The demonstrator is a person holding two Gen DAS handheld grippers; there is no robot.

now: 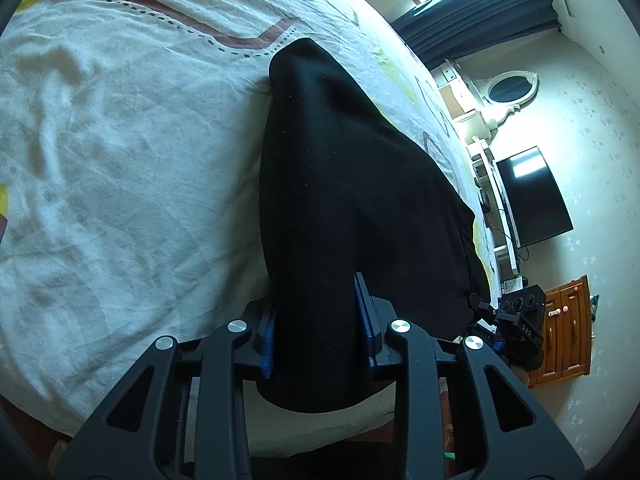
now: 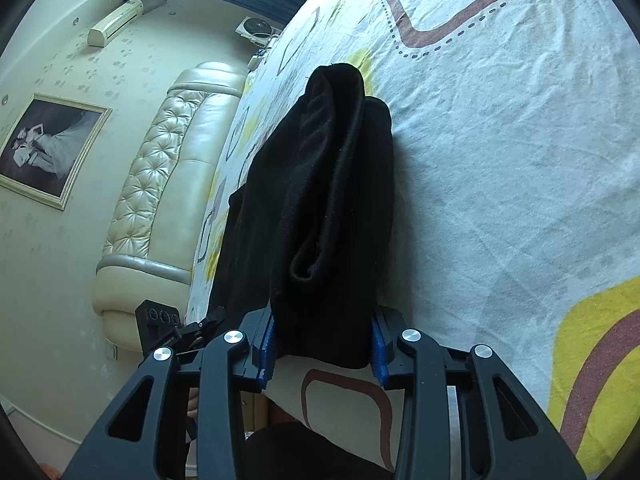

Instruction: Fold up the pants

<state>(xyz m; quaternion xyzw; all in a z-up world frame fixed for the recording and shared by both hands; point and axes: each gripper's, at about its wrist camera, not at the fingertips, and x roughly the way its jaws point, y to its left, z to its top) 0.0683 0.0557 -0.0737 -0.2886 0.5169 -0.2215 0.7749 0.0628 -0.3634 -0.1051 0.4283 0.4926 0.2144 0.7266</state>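
The black pants point(image 1: 352, 184), a dark knit garment already doubled on itself, lie on the patterned bedsheet point(image 1: 120, 160) near the front edge of the bed, their near end raised off the sheet while the far end rests on it. In the right wrist view we see several stacked layers and a rolled hem opening, so we judge the cloth soft, limp and light, with a slightly fuzzy surface that should not slip between pads but will sag and shift layer over layer wherever it is unsupported. We hold the near edge at two places: the left gripper point(image 1: 320, 320) has its jaws pinching a thick band of fabric between the blue pads point(image 1: 365, 320), and the right gripper point(image 2: 322, 340) has its jaws likewise closed onto the bundled layers of the pants point(image 2: 320, 200). We judge the best hold to be at the two outer corners of this edge, all layers caught together, so that the fold stays square when carried over. Farther out, the left wrist view shows a dark television point(image 1: 532, 196), a wooden cabinet point(image 1: 560, 332) and curtains point(image 1: 480, 12); the right wrist view shows a padded headboard point(image 2: 168, 184) and a framed picture point(image 2: 48, 148)
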